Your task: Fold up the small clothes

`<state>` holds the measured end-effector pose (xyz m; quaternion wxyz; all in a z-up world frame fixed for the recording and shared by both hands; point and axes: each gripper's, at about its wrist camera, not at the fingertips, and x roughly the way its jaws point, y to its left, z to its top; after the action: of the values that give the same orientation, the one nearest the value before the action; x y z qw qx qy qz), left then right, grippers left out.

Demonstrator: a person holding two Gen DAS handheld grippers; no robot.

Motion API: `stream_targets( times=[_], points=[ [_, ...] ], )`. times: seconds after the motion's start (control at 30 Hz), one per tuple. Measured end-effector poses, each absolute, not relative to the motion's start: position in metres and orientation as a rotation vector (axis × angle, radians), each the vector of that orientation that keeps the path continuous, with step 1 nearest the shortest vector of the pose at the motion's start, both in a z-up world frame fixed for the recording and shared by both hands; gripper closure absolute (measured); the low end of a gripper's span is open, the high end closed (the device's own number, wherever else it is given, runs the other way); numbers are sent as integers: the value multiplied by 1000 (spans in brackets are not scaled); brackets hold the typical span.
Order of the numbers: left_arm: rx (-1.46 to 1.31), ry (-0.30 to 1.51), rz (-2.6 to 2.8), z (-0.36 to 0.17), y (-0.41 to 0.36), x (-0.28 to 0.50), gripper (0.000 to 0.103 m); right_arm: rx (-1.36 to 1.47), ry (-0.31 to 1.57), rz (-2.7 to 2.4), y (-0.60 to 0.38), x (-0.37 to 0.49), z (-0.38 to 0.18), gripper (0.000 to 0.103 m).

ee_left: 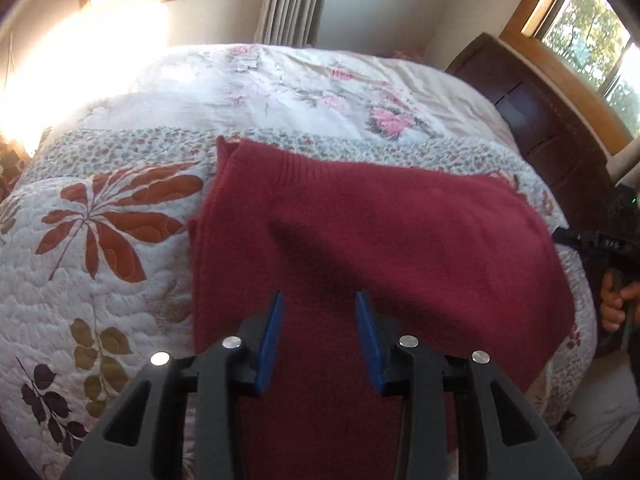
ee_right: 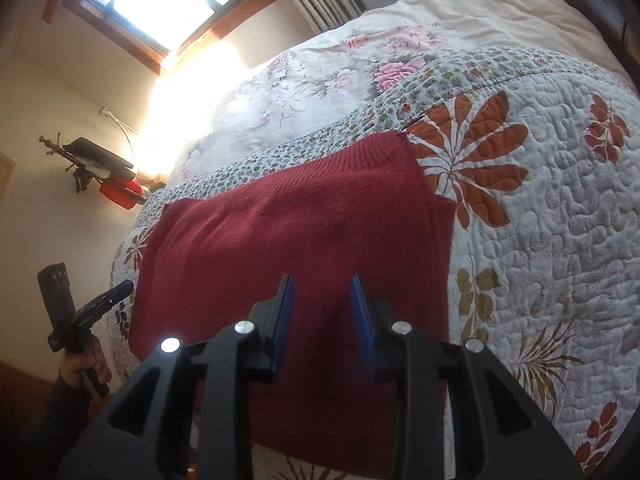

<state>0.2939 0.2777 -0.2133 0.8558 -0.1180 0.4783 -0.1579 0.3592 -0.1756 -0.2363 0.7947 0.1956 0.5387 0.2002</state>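
Observation:
A dark red knit garment point(ee_left: 360, 232) lies spread on the quilted bed, its ribbed edge at the far side; a layer is doubled over along its left edge. My left gripper point(ee_left: 320, 296) hovers over the garment's near part, open, with nothing between its blue pads point(ee_left: 272, 340). My right gripper point(ee_right: 321, 280) is also open and empty above the same red garment point(ee_right: 296, 232). The left wrist view shows the right gripper point(ee_left: 592, 240) beside the garment's right edge, held by a hand point(ee_left: 616, 300). In the right wrist view, the left gripper point(ee_right: 100, 304) sits off the garment's left edge.
The bed is covered by a white quilt point(ee_left: 100, 280) with orange leaf prints and, farther back, a floral duvet point(ee_left: 300, 88). A dark wooden headboard point(ee_left: 532, 112) stands at the right. A wall shelf point(ee_right: 104, 172) holds dark and red objects. Bright windows and a curtain point(ee_left: 292, 0) are behind.

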Motion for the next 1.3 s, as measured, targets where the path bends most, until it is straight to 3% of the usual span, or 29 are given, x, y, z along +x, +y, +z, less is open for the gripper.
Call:
stream_targets(
  times=[0.07, 0.17, 0.23, 0.3, 0.4, 0.43, 0.5, 0.57, 0.63, 0.67, 0.73, 0.77, 0.8, 0.83, 0.9, 0.97, 1.03, 1.07, 1.23, 1.3],
  points=[
    [-346, 983, -436, -209, 262, 281, 65, 423, 1178, 473, -169, 334, -240, 73],
    [-297, 1076, -422, -244, 241, 270, 65, 404, 1238, 504, -158, 307, -264, 73],
    [-296, 1138, -374, -278, 247, 266, 70, 380, 1268, 471, -161, 298, -287, 84],
    [-297, 1119, -375, -291, 253, 257, 71, 400, 1272, 453, -175, 294, -301, 103],
    [-319, 1125, -346, -278, 255, 256, 73, 484, 1267, 423, -201, 289, -297, 103],
    [-342, 1111, -347, -267, 257, 252, 74, 481, 1240, 419, -207, 285, -287, 98],
    [-366, 1059, -363, -248, 259, 239, 67, 472, 1197, 419, -214, 276, -273, 80],
    [-350, 1099, -310, -255, 264, 229, 59, 472, 1217, 426, -214, 272, -282, 80],
    [-349, 1206, -228, -284, 274, 224, 61, 466, 1269, 407, -213, 272, -306, 82],
    [-388, 1230, -224, -295, 281, 221, 62, 468, 1285, 386, -215, 272, -314, 88],
    [-445, 1222, -225, -286, 290, 217, 64, 465, 1274, 347, -219, 273, -309, 90],
    [-464, 1213, -236, -279, 295, 215, 61, 431, 1255, 308, -221, 270, -300, 89],
    [-482, 1202, -251, -273, 302, 212, 58, 387, 1237, 260, -224, 267, -291, 80],
    [-499, 1196, -257, -268, 311, 210, 49, 346, 1219, 218, -224, 263, -280, 77],
    [-569, 1195, -269, -261, 337, 211, 47, 249, 1179, 181, -212, 251, -253, 77],
    [-650, 1187, -266, -257, 367, 219, 30, 78, 1120, 206, -172, 235, -222, 75],
    [-724, 1183, -287, -258, 392, 233, 20, -104, 1067, 261, -118, 218, -204, 61],
    [-758, 1195, -308, -262, 403, 242, 20, -183, 1045, 293, -86, 212, -199, 53],
    [-905, 1278, -442, -286, 435, 294, 18, -582, 914, 418, 75, 185, -205, 49],
    [-942, 1285, -486, -292, 441, 307, 17, -739, 845, 452, 130, 174, -218, 42]
  ],
)
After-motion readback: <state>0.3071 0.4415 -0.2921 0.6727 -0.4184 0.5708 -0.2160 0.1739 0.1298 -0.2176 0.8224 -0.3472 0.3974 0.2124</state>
